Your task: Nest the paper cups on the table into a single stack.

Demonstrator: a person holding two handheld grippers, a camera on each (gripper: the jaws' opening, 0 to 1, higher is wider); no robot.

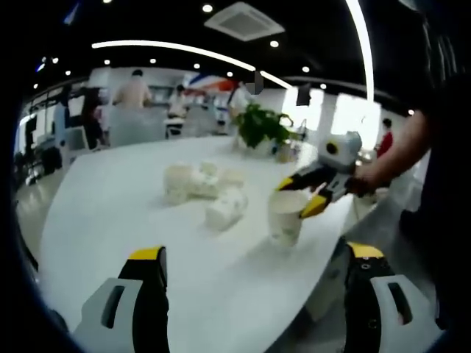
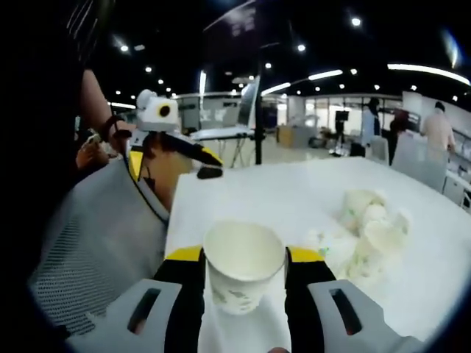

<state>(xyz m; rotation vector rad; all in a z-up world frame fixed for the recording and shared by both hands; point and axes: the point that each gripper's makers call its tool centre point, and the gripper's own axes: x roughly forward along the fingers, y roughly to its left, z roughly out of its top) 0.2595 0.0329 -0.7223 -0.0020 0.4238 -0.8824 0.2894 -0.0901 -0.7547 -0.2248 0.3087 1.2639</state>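
My right gripper [image 2: 243,276] squeezes a white paper cup with a faint green print [image 2: 243,276] between its yellow-tipped jaws, upright, near the edge of the big white table [image 2: 280,195]. My left gripper [image 1: 254,272] is wide open and holds nothing. More white paper cups lie in a jumbled pile [image 1: 202,191] farther out on the table.
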